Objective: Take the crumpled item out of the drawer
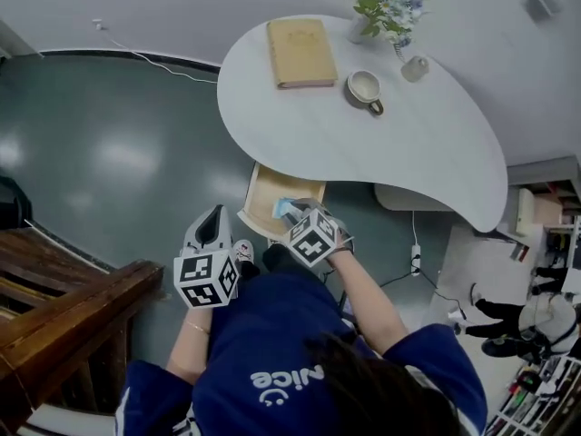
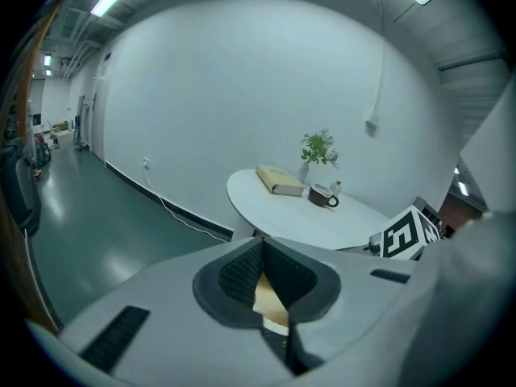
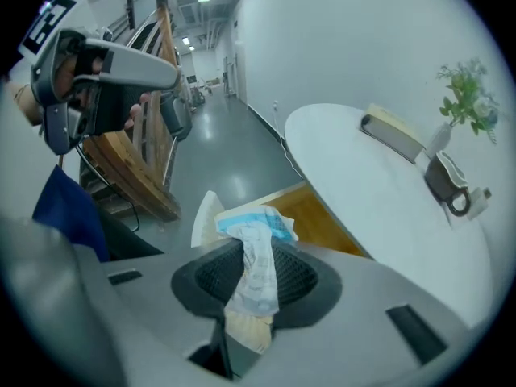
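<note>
Grey floor and a white counter (image 1: pixel 408 153) are surrounding the open drawer (image 1: pixel 261 200). I am holding the crumpled item (image 3: pixel 256 228) clamped in the right gripper (image 3: pixel 255 258) jaws, just above the drawer. The left gripper (image 2: pixel 260 252) jaws are resting together, empty, beside the drawer. Removal is looking nearly complete.

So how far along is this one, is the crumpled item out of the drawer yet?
Done: the drawer stands pulled out under the table, and the right gripper has its jaws closed on the crumpled wrapper. In hand: the wrapper looks lifted off the drawer bottom, though held over the drawer. Left: carrying it clear. The left gripper, jaws together, holds nothing.
</note>
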`<action>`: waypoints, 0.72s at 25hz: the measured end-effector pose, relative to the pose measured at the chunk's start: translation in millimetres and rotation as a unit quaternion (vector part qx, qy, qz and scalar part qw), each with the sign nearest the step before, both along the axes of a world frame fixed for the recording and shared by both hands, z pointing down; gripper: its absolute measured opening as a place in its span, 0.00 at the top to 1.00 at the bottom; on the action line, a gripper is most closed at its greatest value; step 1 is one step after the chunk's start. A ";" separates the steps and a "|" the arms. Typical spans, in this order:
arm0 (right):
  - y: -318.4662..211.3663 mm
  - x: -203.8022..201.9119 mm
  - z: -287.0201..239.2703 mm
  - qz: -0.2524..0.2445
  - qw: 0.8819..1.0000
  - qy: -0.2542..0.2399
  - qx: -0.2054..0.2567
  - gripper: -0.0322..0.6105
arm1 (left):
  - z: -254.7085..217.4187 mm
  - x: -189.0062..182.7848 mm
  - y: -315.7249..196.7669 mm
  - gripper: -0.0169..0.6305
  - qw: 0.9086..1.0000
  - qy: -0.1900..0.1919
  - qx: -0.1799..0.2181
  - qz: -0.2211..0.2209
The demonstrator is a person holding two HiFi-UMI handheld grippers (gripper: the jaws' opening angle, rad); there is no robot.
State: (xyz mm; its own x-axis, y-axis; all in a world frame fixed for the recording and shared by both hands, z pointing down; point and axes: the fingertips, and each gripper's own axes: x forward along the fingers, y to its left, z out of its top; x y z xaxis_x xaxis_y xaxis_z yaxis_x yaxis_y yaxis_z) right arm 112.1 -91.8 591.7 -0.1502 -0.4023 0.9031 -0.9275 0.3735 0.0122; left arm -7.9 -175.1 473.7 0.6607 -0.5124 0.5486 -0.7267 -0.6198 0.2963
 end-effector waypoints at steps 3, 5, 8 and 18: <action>0.8 2.9 -10.5 0.028 0.999 -0.011 0.013 0.78 | -0.1 6.6 -0.8 0.97 1.000 0.002 -0.001 0.012; 3.5 6.4 -17.0 0.042 0.999 -0.013 0.020 0.78 | -1.4 13.4 -0.2 0.97 1.000 0.003 -0.001 0.021; 8.0 12.1 -27.1 0.066 0.997 -0.011 0.032 0.78 | -4.1 22.7 2.2 0.97 0.999 0.000 0.000 0.039; 15.4 33.3 -61.9 0.157 0.984 -0.020 0.075 0.78 | -15.0 50.9 10.3 0.97 0.996 0.010 0.015 0.088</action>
State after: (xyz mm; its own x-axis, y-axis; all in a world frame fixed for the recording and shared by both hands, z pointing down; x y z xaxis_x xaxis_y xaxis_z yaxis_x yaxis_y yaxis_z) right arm 145.3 -76.4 529.8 -0.0302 -0.5627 0.8261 -0.9979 0.0641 0.0072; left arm 43.0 -164.8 458.8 0.7522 -0.4030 0.5214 -0.6002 -0.7456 0.2895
